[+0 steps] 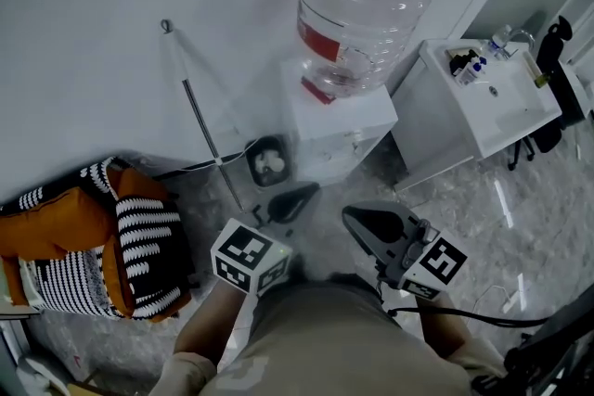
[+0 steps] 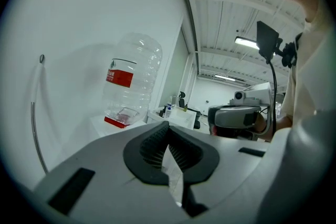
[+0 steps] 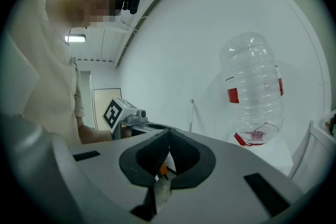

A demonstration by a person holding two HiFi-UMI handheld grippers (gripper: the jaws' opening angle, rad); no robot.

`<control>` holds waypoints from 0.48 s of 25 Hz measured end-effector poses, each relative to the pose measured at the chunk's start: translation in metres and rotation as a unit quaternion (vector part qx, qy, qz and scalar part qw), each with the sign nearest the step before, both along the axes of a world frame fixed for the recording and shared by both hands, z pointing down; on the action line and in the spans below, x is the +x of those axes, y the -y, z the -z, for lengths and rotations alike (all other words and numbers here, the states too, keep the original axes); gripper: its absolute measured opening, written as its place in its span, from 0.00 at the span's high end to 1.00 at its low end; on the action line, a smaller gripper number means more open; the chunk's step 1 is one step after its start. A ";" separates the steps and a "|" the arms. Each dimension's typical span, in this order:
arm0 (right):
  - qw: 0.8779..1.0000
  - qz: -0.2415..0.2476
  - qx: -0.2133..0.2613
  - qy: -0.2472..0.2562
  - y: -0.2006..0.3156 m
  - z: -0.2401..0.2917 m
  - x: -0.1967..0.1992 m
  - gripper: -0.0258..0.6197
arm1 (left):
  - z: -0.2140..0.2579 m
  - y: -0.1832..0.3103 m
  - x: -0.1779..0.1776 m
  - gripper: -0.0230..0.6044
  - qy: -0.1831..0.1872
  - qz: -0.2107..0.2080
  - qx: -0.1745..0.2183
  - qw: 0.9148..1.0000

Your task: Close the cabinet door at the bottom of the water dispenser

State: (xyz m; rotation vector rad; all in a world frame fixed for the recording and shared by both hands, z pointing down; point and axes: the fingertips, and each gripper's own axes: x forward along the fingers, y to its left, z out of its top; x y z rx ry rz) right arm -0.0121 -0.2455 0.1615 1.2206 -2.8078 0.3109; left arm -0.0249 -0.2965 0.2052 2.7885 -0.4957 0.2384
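The white water dispenser (image 1: 342,123) stands against the wall with a large clear bottle (image 1: 364,3) upside down on top. Its lower front is seen from steeply above, so I cannot tell how the cabinet door stands. My left gripper (image 1: 303,195) hovers before the dispenser's left side, shut and empty. My right gripper (image 1: 351,216) is beside it, a little nearer me, its jaws also shut on nothing. The left gripper view shows closed pads (image 2: 157,147) with the bottle (image 2: 131,81) beyond. In the right gripper view the bottle (image 3: 254,92) rises past the closed right gripper (image 3: 169,135).
A thin metal rod (image 1: 200,121) leans on the wall left of the dispenser, with a small dark bin (image 1: 269,162) at its foot. Orange and striped cushions (image 1: 102,241) lie at the left. A white cabinet (image 1: 483,107) with small bottles stands at the right.
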 end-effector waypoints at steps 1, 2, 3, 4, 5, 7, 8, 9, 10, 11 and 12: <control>1.000 0.001 0.003 0.002 -0.002 0.002 0.002 0.95 | 0.003 -0.001 0.001 0.98 0.002 0.004 0.005 1.000; 1.000 0.003 0.008 0.003 -0.004 0.004 0.003 0.95 | 0.007 -0.003 0.003 0.98 0.004 0.008 0.011 1.000; 1.000 0.005 0.013 0.003 -0.007 0.006 0.004 0.95 | 0.009 -0.005 0.004 0.98 0.005 0.011 0.016 1.000; 1.000 0.006 0.017 0.002 -0.010 0.006 0.006 0.95 | 0.011 -0.008 0.006 0.98 0.007 0.013 0.020 1.000; 1.000 0.008 0.018 0.002 -0.015 0.005 0.007 0.95 | 0.012 -0.013 0.008 0.98 0.010 0.014 0.024 1.000; 1.000 0.010 0.014 0.003 -0.024 0.001 0.011 0.95 | 0.013 -0.022 0.011 0.98 0.015 0.016 0.029 0.999; 1.000 0.012 0.011 0.005 -0.029 -0.001 0.013 0.95 | 0.014 -0.026 0.013 0.98 0.016 0.017 0.030 0.999; 1.000 0.015 0.009 0.006 -0.034 -0.002 0.015 0.95 | 0.015 -0.031 0.016 0.98 0.015 0.018 0.030 0.999; 1.000 0.017 0.009 0.007 -0.039 -0.002 0.018 0.95 | 0.015 -0.035 0.018 0.98 0.016 0.019 0.030 0.999; 1.000 0.017 0.009 0.007 -0.043 -0.002 0.021 0.95 | 0.016 -0.040 0.021 0.98 0.016 0.020 0.030 0.999; 1.000 0.016 0.008 0.007 -0.048 -0.002 0.026 0.95 | 0.017 -0.046 0.025 0.98 0.017 0.021 0.030 0.999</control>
